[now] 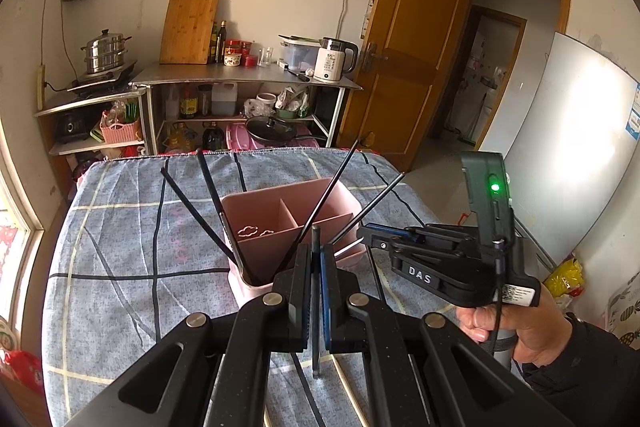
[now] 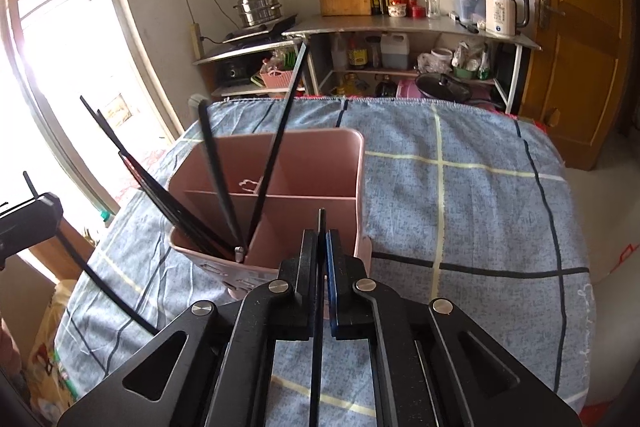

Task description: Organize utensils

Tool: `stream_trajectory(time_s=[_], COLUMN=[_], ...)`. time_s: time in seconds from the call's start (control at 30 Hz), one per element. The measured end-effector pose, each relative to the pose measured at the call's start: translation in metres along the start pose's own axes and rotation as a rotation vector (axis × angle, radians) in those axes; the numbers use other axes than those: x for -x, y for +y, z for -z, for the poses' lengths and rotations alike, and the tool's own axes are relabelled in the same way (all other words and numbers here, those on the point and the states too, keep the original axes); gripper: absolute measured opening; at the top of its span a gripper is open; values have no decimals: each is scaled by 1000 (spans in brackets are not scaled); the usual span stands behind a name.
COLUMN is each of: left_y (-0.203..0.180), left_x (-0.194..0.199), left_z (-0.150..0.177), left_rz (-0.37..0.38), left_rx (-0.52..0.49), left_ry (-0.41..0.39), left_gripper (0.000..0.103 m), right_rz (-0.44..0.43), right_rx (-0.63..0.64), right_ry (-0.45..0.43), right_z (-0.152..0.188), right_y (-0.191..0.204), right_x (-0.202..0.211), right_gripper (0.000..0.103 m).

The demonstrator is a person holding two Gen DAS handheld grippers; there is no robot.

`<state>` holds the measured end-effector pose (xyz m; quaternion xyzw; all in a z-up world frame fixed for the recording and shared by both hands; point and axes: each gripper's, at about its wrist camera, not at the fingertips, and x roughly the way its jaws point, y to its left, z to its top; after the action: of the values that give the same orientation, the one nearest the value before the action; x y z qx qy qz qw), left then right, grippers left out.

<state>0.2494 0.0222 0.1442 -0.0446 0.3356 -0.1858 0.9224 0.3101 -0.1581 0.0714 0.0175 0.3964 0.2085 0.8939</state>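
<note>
The left gripper is clamped on a thin black chopstick and the right gripper pinches another slim black chopstick, both poised just short of the pink plastic divided utensil holder; several black chopsticks already lean inside its compartments; judging from this, most sorting is done and these two remain to drop in; beyond lies the blue checked tablecloth.
</note>
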Motion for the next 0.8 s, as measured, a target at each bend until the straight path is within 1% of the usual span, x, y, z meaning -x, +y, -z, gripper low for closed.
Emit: stream_trajectory(time_s=[0.3, 0.57, 0.8], left_y=[-13, -21, -23], left_x=[22, 39, 50], left_z=[-5, -10, -17], left_rz=[-9, -13, -21], left_rx=[-22, -32, -37], left_ry=[-27, -50, -64], left_gripper=[4, 4, 4], right_rz=[-6, -12, -26], right_rx=[27, 62, 82], right_ry=[-54, -127, -186], right_z=[-1, 0, -4], right_y=[7, 20, 31], right_x=[37, 82, 113], right_gripper=[4, 4, 4])
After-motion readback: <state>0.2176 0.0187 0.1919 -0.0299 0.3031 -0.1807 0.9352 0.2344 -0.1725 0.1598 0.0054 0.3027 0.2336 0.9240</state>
